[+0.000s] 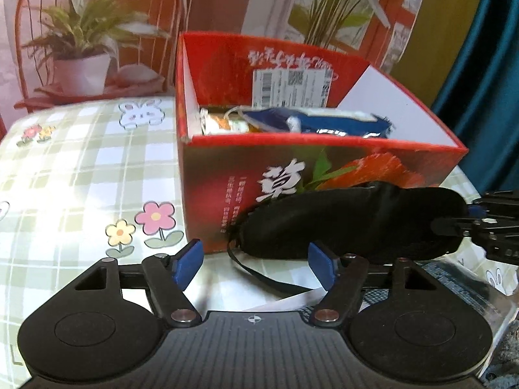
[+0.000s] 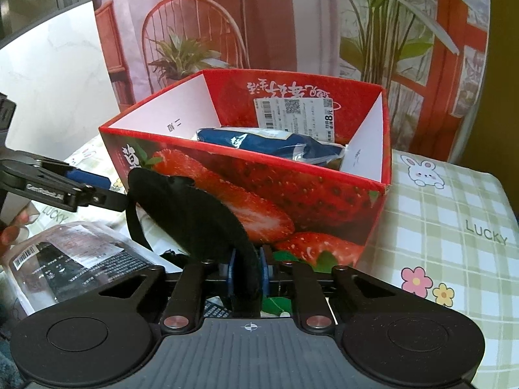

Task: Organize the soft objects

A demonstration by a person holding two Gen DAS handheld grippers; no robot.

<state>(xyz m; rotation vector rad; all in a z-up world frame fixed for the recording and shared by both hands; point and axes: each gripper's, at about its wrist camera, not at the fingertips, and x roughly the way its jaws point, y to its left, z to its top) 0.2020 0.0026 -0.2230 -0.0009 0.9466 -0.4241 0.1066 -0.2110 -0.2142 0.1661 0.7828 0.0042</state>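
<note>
A black eye mask (image 1: 350, 223) hangs in front of the red strawberry box (image 1: 324, 168), its strap (image 1: 259, 274) trailing down to the tablecloth. My right gripper (image 2: 247, 272) is shut on one end of the mask (image 2: 194, 214); in the left wrist view it comes in from the right edge (image 1: 454, 223). My left gripper (image 1: 254, 264) is open, its blue pads (image 1: 188, 262) just below and short of the mask's free end, not pressing it. In the right wrist view the left gripper (image 2: 103, 188) sits beside the mask's far end. The box (image 2: 246, 175) holds a blue packet (image 2: 275, 144).
The box stands on a green checked tablecloth (image 1: 81, 178) with flower and rabbit prints. A clear plastic package (image 2: 74, 259) lies at the near left by the mask. A person's fingers (image 2: 9, 233) show at the left edge. A printed backdrop (image 2: 292, 32) rises behind.
</note>
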